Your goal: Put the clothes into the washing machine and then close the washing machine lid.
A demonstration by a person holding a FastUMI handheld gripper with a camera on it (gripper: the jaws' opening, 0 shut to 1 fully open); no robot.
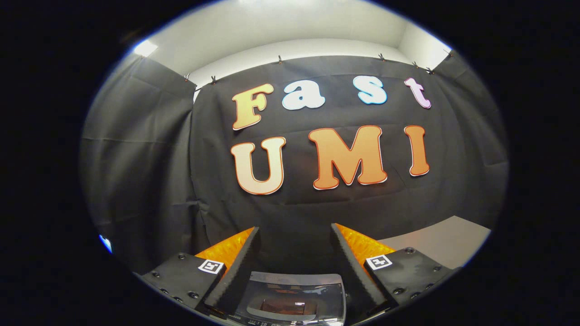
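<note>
Gripper (294,235) spread wide, ribbed black fingers (247,258) apart and empty; glossy washing machine lid (294,294) between them

The scene was viewed from a fisheye camera mounted on the hand-held gripper (294,235), aimed forward along its two spread black-and-orange fingers (238,262) toward the draped black cloth booth wall (299,213). A grey, glossy-lidded washing machine top (294,299) was seen close below, between the finger bases, with a pale tabletop (448,242) off to the right.
</note>
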